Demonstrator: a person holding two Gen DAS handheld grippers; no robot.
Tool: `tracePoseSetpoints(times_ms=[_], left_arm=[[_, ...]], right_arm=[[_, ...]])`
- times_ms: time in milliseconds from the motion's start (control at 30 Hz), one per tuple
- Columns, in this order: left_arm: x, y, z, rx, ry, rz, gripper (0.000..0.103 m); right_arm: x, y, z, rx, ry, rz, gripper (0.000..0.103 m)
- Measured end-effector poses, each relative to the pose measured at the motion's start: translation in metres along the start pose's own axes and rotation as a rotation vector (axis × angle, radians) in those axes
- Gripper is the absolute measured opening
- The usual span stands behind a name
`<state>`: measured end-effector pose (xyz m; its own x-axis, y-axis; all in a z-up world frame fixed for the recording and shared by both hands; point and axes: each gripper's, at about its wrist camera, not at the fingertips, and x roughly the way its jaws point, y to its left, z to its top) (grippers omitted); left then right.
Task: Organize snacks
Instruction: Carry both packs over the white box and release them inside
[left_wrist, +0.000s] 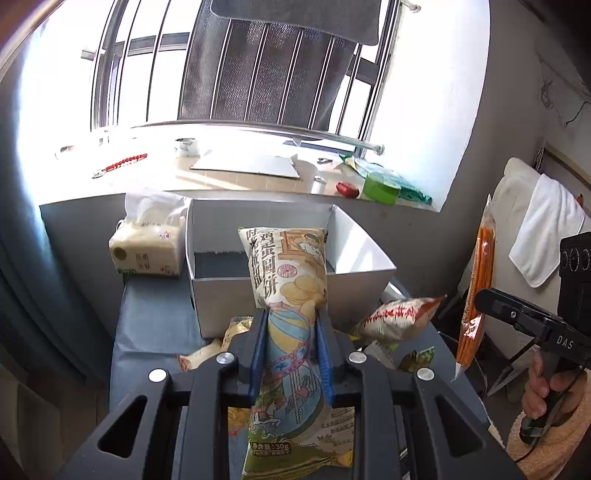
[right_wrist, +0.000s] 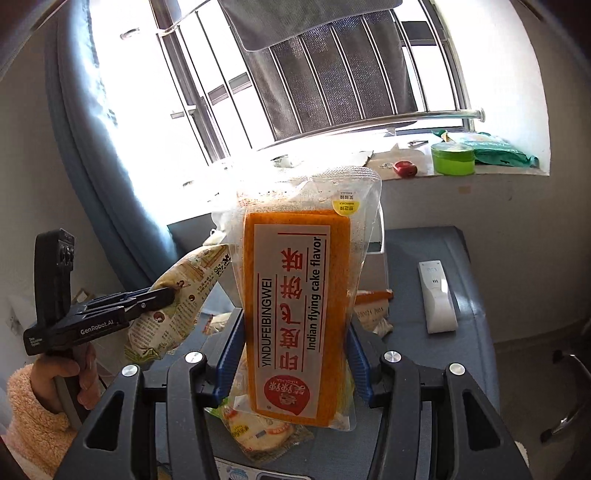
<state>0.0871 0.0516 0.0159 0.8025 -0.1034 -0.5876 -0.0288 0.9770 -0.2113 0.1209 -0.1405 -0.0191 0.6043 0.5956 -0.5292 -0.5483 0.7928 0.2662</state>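
My left gripper (left_wrist: 291, 317) is shut on a tall egg-biscuit packet (left_wrist: 291, 280) and holds it upright just in front of the open white box (left_wrist: 354, 236). The same packet shows in the right wrist view (right_wrist: 177, 295), clamped by the left gripper (right_wrist: 162, 297). My right gripper (right_wrist: 295, 339) is shut on a clear pack of orange Indian flying cake (right_wrist: 295, 306), held upright above the table. That pack shows edge-on at the right of the left wrist view (left_wrist: 476, 288). Loose snack packets (left_wrist: 399, 314) lie on the blue-grey table (left_wrist: 155, 325).
A tissue pack (left_wrist: 147, 247) stands left of the box. A white remote (right_wrist: 437, 295) lies on the table's right side. The windowsill behind holds a green tub (right_wrist: 452, 158), a red object (right_wrist: 405, 168) and cardboard. A white towel (left_wrist: 546, 229) lies on a chair at right.
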Motion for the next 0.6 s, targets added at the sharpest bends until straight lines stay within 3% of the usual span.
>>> tracePoseSetpoints(times_ms=[133, 267, 400, 533, 567, 600], left_arm=[[0.013, 0.013, 0.043, -0.013, -0.051, -0.001, 0.027], [0.043, 0.031, 0.084, -0.061, -0.077, 0.003, 0.027], [0.088, 0.044, 0.111, -0.071, -0.056, 0.045, 0.027], [0.135, 0.048, 0.12, -0.049, 0.01, 0.102, 0.03], [0.143, 0.049, 0.12, -0.053, 0.021, 0.102, 0.042], [0.149, 0.05, 0.119, -0.059, 0.041, 0.11, 0.066]], right_arm=[[0.021, 0.008, 0.046, -0.039, -0.016, 0.027, 0.056], [0.066, 0.015, 0.091, -0.079, 0.028, 0.006, 0.056], [0.128, 0.0, 0.126, -0.031, 0.138, -0.033, 0.056], [0.182, -0.02, 0.139, 0.002, 0.255, -0.103, 0.057], [0.191, -0.025, 0.14, 0.006, 0.281, -0.114, 0.058], [0.199, -0.029, 0.14, 0.018, 0.31, -0.12, 0.064]])
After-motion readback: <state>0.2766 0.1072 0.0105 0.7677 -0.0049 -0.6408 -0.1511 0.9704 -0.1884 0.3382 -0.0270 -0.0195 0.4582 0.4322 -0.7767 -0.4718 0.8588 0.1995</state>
